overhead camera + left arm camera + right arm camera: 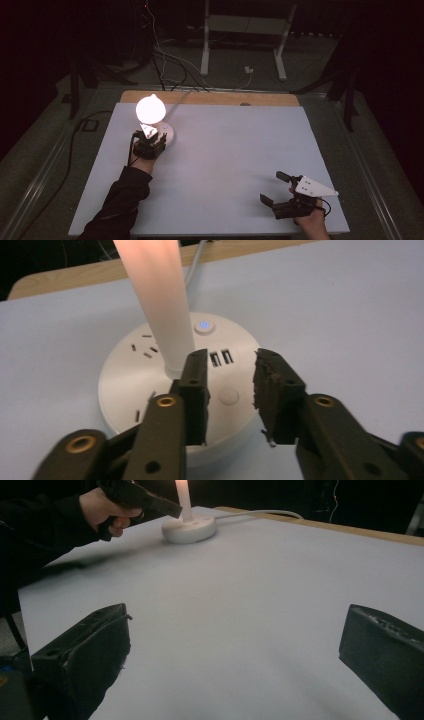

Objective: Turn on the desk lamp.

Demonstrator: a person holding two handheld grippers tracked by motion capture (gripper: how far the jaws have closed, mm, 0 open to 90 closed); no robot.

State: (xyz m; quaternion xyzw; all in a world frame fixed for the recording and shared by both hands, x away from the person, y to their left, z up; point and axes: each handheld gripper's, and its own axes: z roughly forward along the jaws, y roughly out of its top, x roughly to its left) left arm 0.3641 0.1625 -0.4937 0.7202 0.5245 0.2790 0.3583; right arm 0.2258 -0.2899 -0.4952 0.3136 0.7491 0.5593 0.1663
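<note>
1. Lamp [150,109] is sitting at the table's [240,150] far-left corner, lit and glowing bright; its round white base [125,385] is resting flat on the white tabletop, with a stem [160,305] rising off it.
2. Table is carrying just the lamp and both grippers; a wooden edge is showing along its far side.
3. Right gripper [276,189] is hovering near the near-right corner, jaws spread wide, gripping nothing, well apart from the lamp.
4. Left gripper [230,385] is hanging over the base, just beside the stem, jaws partly apart with a gap between them, nothing pinched.
5. Cable [181,95] is running from the base off the far edge.
6. Button [203,327] on the base is glowing blue; USB ports [221,358] are sitting just in front of it.
</note>
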